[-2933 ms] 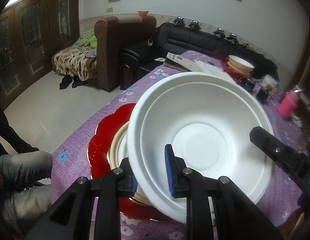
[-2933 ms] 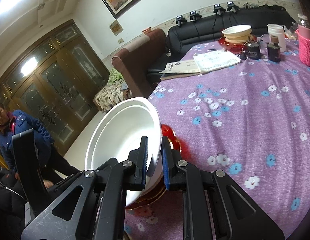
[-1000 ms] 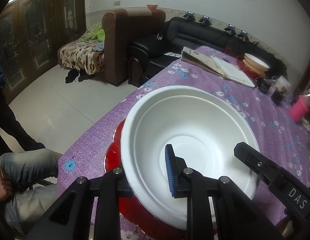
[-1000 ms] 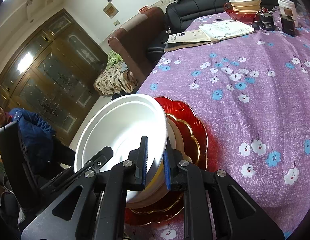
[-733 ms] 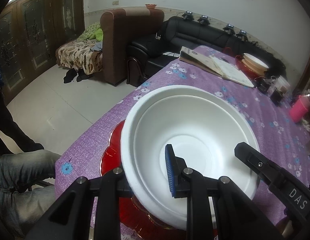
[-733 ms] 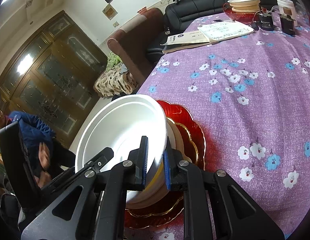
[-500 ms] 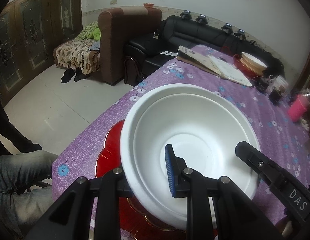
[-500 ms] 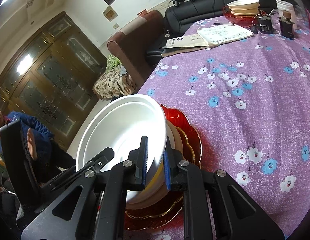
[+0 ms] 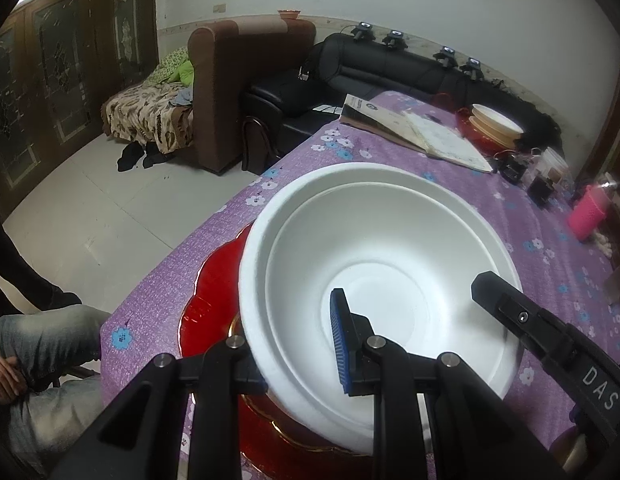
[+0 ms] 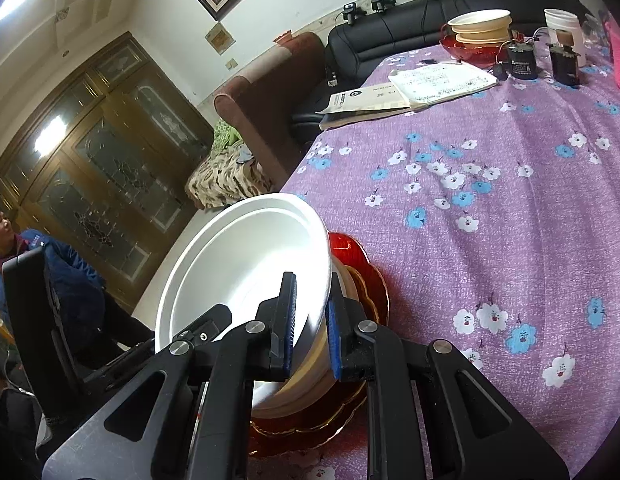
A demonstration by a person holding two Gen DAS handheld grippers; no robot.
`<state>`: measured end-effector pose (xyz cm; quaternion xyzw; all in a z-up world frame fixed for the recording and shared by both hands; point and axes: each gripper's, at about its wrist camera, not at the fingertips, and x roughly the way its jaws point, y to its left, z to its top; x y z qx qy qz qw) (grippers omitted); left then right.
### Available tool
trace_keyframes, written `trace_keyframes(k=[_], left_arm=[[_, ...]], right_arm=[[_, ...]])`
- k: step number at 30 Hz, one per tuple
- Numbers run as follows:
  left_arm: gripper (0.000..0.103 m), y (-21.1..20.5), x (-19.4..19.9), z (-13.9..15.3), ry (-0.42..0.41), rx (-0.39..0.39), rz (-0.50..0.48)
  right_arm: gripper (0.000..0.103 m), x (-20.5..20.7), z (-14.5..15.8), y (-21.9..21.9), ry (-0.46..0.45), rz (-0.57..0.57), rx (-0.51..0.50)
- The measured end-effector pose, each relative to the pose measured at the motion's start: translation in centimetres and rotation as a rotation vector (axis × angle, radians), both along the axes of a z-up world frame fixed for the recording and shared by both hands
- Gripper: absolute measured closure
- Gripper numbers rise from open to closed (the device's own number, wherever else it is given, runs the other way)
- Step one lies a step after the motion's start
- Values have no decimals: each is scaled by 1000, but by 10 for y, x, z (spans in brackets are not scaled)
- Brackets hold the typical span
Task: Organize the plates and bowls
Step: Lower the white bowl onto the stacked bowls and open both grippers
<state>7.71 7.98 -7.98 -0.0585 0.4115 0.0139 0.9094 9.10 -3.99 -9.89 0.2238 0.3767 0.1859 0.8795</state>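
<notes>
A large white foam bowl point(image 9: 374, 248) sits slightly tilted over a stack: a cream dish point(image 10: 350, 292) on a red plate with a gold rim point(image 9: 213, 292), near the table's corner. My left gripper point(image 9: 293, 356) is shut on the bowl's near rim, one blue pad inside and the other finger hidden under the wall. My right gripper point(image 10: 310, 324) is shut on the rim at the bowl's other side, where the red plate point(image 10: 350, 248) shows beyond it. Whether the bowl rests on the stack is hidden.
The purple flowered tablecloth point(image 10: 510, 208) stretches away to the right. At its far end lie open papers point(image 9: 414, 136), another stack of cream bowls on a red plate point(image 10: 480, 28), small black devices point(image 10: 520, 62) and a pink bottle point(image 9: 588, 212). A seated person's knees point(image 9: 41, 344) are beside the table's left edge.
Since the earliest frames the bowl has come down and levelled over the stack, hiding most of the cream dish. Over the last second both grippers and the bowl have barely moved.
</notes>
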Motion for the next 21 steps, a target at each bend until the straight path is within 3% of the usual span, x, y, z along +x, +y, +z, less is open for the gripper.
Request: trace_keyframes(k=[21], left_arm=[[81,5,0,-7,7,40,22]], right_arm=[[88,-1,-12,10,33,23,-13]])
